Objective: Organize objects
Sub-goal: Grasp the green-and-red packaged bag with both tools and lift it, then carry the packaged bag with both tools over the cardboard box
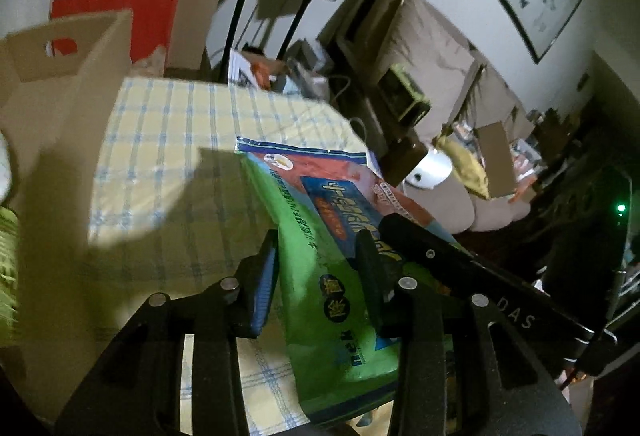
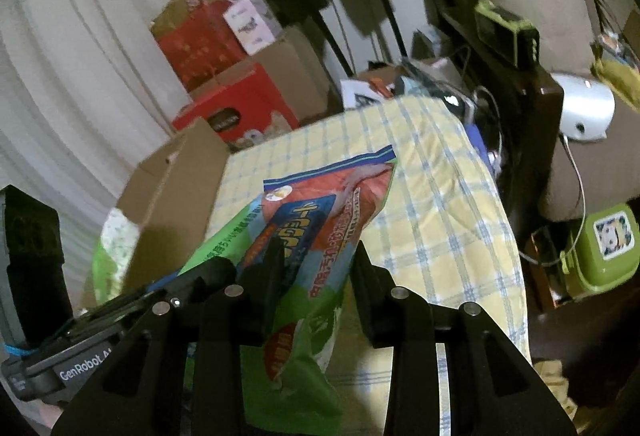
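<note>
A soft plastic package [image 1: 332, 176], green with a red and blue label, hangs above the yellow checked tablecloth [image 1: 180, 140]. My left gripper [image 1: 318, 242] is shut on its green lower part, pads pressing from both sides. The right gripper's black finger [image 1: 432, 256] reaches in from the right onto the same pack. In the right wrist view, my right gripper [image 2: 318, 248] is shut on the crumpled package [image 2: 320, 196], and the left gripper's finger [image 2: 212, 270] comes in from the lower left. The pack is lifted off the tablecloth [image 2: 440, 196].
An open cardboard box [image 1: 72, 76] [image 2: 172, 188] stands at the table's left edge. Behind it are red boxes [image 2: 232, 104] and black speaker stands [image 1: 236, 20]. A sofa [image 1: 440, 48], a white device [image 2: 584, 108] and a green case [image 2: 604, 248] are to the right.
</note>
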Motion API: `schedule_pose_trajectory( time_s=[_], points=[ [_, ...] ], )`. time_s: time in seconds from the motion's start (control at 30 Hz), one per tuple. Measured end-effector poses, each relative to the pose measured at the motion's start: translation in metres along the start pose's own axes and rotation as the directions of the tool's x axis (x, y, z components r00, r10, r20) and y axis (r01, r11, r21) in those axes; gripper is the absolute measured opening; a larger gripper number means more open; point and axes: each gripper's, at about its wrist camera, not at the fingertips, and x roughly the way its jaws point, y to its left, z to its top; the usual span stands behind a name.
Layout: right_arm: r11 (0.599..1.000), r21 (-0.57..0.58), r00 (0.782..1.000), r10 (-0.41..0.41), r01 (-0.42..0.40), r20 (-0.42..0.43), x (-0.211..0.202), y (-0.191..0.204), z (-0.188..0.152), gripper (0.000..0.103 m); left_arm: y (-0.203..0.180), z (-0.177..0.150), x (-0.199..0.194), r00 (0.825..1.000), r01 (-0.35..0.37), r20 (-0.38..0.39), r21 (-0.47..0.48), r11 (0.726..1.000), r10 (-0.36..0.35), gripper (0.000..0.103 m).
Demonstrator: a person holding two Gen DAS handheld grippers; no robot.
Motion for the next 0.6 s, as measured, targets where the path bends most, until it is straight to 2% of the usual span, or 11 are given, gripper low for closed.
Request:
schedule_pose_trajectory(
  time_s=[0.23, 0.6],
  points=[
    [0.998, -0.055, 0.999, 0.028, -0.026, 0.038, -0.016, 0.034, 0.018, 0.034, 0.005, 0.018, -0.037, 0.998, 0.010, 0.067, -0.003, 1.000, -0.009, 0.034],
    [0.985, -0.144, 0.993, 0.104, -0.095, 0.053, -0.011, 0.110, 0.041, 0.034, 0.037, 0.046, -0.096, 0.987, -0.048, 0.155, -0.021, 0.999, 0.051, 0.034]
  ],
)
